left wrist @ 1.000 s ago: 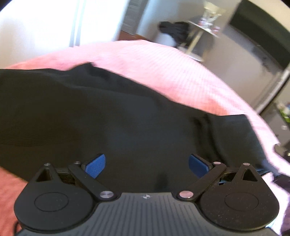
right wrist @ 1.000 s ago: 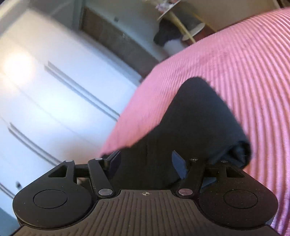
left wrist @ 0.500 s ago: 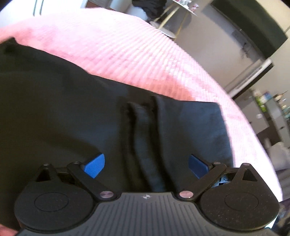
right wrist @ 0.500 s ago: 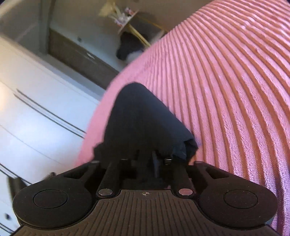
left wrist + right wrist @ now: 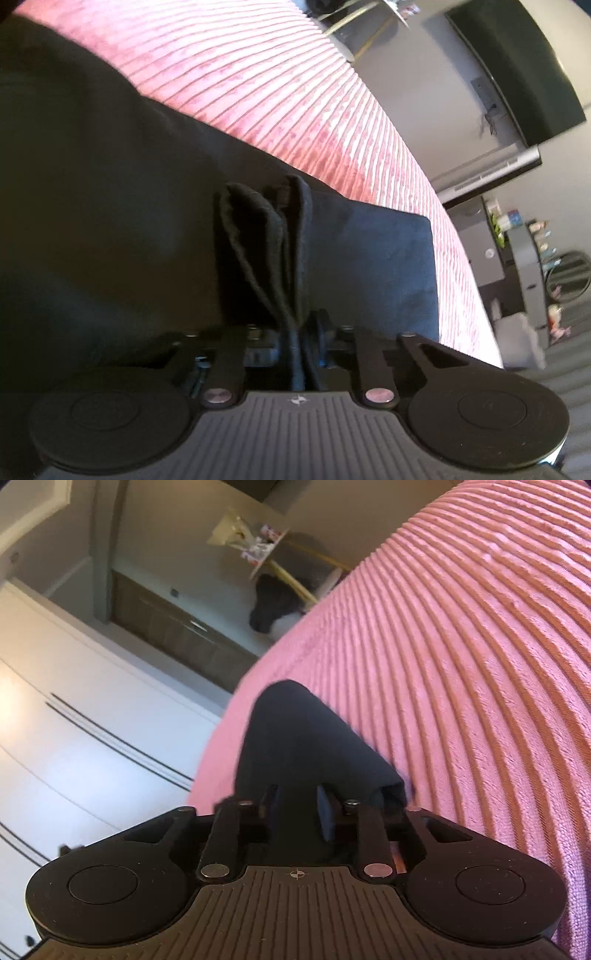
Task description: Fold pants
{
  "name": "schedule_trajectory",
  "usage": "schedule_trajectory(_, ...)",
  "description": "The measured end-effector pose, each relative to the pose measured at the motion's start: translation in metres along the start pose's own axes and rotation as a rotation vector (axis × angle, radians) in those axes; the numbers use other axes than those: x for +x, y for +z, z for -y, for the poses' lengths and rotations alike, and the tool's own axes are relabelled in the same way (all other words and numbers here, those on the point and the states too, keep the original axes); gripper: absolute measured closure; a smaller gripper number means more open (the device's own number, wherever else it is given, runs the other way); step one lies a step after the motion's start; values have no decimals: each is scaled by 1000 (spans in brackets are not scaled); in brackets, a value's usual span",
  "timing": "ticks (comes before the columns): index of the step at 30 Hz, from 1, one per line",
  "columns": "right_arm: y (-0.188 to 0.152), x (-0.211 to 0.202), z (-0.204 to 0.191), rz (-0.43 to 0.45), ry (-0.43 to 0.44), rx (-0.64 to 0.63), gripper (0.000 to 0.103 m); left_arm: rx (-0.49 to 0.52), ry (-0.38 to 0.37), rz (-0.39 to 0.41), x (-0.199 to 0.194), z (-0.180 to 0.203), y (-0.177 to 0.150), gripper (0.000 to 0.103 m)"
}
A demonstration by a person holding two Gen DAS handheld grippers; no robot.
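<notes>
Item: black pants (image 5: 110, 221), spread on a bed covered with a pink ribbed bedspread (image 5: 280, 96).

Left wrist view:
- Shows the wide body of the garment, filling the left and centre of the picture, with a squared corner (image 5: 406, 251) lying flat on the bedspread at the right.
- A bunched ridge of fabric (image 5: 266, 251) rises in several folds from the middle of the cloth and runs down into the left tongs (image 5: 295, 347).
- The left tongs are closed tight on this ridge; the cloth fills the narrow slot between them.
- Background only here: a dark screen (image 5: 524, 66) on a grey wall, a shelf with small items (image 5: 517, 229), and a round mirror (image 5: 569, 273).

Right wrist view:
- Shows another part of the pants (image 5: 295, 746), a narrow dark tongue with a rounded end, lying near the bed's edge on the bedspread (image 5: 461, 664).
- The fabric passes between the pads of the right tongs (image 5: 297, 810), which are nearly closed and clamp the cloth; a rolled edge (image 5: 391, 794) sticks out at the right.
- Background only here: white wardrobe doors (image 5: 92, 738) with dark grooves.

Both views: a small round side table (image 5: 273, 554) with a dark garment (image 5: 273, 602) hanging below it; in the left view only its edge appears at the top.
</notes>
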State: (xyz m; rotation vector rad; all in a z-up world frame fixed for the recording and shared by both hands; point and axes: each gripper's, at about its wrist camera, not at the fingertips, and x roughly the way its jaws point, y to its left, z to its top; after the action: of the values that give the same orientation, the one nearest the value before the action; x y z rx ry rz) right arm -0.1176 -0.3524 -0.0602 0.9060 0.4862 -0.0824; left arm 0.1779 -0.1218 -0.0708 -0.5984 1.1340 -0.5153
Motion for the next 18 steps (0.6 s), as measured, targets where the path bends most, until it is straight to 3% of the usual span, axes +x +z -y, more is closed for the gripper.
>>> schedule_trajectory(2, 0, -5, -2, 15, 5, 10, 83, -20, -28, 8, -7, -3, -1, 96)
schedule_trajectory(4, 3, -13, -5, 46, 24, 21, 81, 33, -33, 53, -25, 1, -2, 96)
schedule_trajectory(6, 5, -24, -9, 84, 42, 19, 64, 69, -48, 86, -49, 0, -3, 96)
schedule_trajectory(7, 5, -25, -12, 93, 34, 6, 60, 90, -47, 102, -63, -2, -2, 96)
schedule_trajectory(11, -1, -15, -29, 15, 12, -71, 63, 259, 95, 167, -108, -9, -2, 96)
schedule_trajectory(14, -12, 6, -46, -77, -34, -190, 74, 295, 214, 135, -114, -27, -10, 94)
schedule_trajectory(15, -15, 13, -52, -113, -63, -230, 74, 294, 243, 129, -113, -33, -13, 87)
schedule_trajectory(16, -16, 15, -55, -126, -84, -252, 74, 291, 277, 136, -111, -38, -18, 73)
schedule_trajectory(18, -15, 17, -57, -139, -122, -275, 74, 279, 296, 166, -107, -46, -25, 62)
